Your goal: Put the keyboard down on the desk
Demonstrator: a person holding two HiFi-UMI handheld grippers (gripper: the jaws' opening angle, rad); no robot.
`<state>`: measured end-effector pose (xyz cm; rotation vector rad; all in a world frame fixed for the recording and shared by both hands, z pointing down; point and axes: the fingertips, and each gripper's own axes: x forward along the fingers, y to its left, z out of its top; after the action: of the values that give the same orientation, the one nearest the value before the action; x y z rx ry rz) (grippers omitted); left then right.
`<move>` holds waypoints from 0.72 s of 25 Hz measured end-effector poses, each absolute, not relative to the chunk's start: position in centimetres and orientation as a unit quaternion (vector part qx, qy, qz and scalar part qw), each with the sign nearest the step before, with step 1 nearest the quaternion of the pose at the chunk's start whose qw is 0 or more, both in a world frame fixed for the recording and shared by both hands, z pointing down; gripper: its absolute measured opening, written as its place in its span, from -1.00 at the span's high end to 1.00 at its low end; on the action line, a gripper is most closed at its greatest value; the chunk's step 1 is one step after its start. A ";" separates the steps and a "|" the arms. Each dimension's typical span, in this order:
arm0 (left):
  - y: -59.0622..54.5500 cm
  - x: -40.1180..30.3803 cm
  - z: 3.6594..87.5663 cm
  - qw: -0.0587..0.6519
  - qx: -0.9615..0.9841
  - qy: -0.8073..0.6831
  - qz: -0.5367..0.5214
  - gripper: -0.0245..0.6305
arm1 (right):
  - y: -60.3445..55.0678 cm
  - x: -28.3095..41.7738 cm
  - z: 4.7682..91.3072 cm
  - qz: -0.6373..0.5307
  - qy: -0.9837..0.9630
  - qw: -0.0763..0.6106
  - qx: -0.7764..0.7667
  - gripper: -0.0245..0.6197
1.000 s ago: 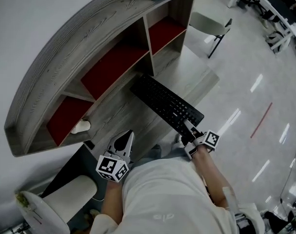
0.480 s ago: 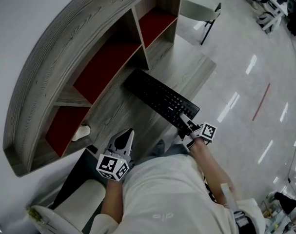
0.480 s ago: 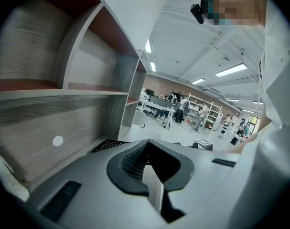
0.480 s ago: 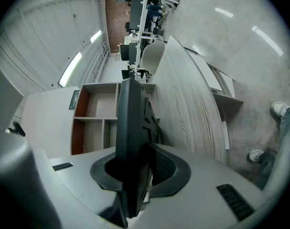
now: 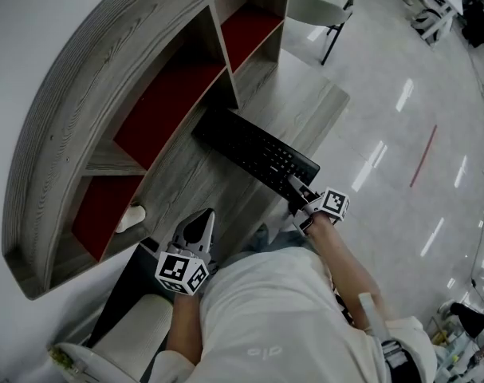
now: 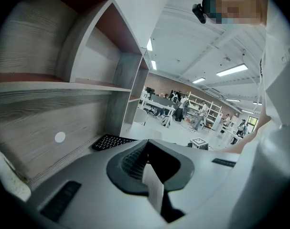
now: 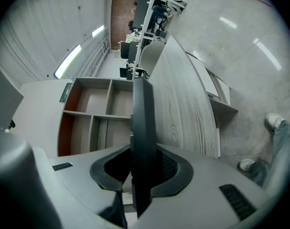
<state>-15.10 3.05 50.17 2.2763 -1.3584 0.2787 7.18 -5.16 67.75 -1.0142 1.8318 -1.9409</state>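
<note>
The black keyboard [image 5: 253, 152] lies slantwise low over the grey wooden desk [image 5: 186, 190], with its far end near the shelf unit. My right gripper [image 5: 301, 198] is shut on its near right end. In the right gripper view the keyboard [image 7: 142, 128] runs edge-on between the jaws [image 7: 144, 163], above the desk [image 7: 183, 104]. My left gripper [image 5: 198, 228] hovers at the desk's front edge, left of the keyboard, shut and holding nothing. From the left gripper [image 6: 147, 168] the keyboard [image 6: 110, 141] shows far off on the desk top.
A shelf unit with red back panels [image 5: 166, 102] rises behind the desk. A small white object [image 5: 130, 216] lies at the desk's left end. A grey chair [image 5: 313, 10] stands beyond the desk, a white seat [image 5: 138, 325] at lower left. The person's shoes [image 7: 277, 122] are on the floor.
The right gripper and the keyboard have sunk a little toward the desk. The left gripper has dropped slightly. The head view has shifted, so the desk sits further left in the picture.
</note>
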 end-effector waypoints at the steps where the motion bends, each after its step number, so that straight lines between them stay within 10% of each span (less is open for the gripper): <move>1: 3.1 -15.2 50.3 0.237 0.829 -0.497 0.102 0.87 | -5.3 7.0 68.0 -0.675 0.634 0.141 -0.350 0.55; 18: 3.2 -17.2 51.6 0.257 0.815 -0.510 0.101 0.87 | -6.8 5.5 73.8 -0.664 0.624 0.006 -0.413 0.02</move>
<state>-17.23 3.17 51.57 2.2116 -1.3826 0.2749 5.52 -6.79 73.80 -1.2915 1.9529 -2.0768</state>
